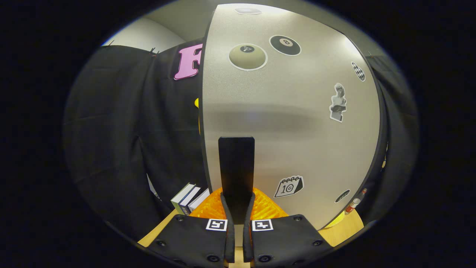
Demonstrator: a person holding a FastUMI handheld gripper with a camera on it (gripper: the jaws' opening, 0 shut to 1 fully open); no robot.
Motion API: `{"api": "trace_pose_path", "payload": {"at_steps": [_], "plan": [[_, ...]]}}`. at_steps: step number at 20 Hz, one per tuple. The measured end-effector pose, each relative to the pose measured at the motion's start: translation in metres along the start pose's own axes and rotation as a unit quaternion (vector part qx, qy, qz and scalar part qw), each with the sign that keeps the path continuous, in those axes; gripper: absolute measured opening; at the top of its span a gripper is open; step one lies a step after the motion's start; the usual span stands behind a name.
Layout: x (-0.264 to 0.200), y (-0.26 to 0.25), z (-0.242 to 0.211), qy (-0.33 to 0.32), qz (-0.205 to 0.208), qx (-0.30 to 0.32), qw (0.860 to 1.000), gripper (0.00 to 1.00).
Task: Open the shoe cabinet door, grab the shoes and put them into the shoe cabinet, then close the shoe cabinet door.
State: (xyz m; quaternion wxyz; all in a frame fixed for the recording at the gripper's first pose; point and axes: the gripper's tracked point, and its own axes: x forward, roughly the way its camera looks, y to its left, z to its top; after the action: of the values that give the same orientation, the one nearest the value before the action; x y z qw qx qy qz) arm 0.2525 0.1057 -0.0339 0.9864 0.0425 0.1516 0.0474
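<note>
The grey shoe cabinet door (pixel 297 123), covered with stickers, stands very close ahead of me. A black upright handle (pixel 236 163) is fixed near the door's left edge and runs down between my fingers. My gripper (pixel 238 203) is shut on the lower end of that handle, one finger pressing on each side. The door's dark left edge (pixel 203 141) stands out against the cloth wall behind it. I cannot tell how far the door is swung. The cabinet's inside is hidden by the door.
Three books (pixel 187 201) stand upright on the wooden table (pixel 344 225), left of the fingers and beside the door's lower left corner. A small bottle (pixel 353 204) lies past the door's lower right edge. Black cloth hangs on both sides.
</note>
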Motion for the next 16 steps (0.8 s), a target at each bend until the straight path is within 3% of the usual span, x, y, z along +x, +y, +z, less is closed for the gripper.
{"api": "trace_pose_path", "payload": {"at_steps": [7, 16], "plan": [[-0.052, -0.005, -0.002, -0.016, 0.028, 0.005, 0.999, 0.1], [-0.086, -0.029, -0.008, -0.034, 0.039, 0.002, 0.999, 0.1]]}}
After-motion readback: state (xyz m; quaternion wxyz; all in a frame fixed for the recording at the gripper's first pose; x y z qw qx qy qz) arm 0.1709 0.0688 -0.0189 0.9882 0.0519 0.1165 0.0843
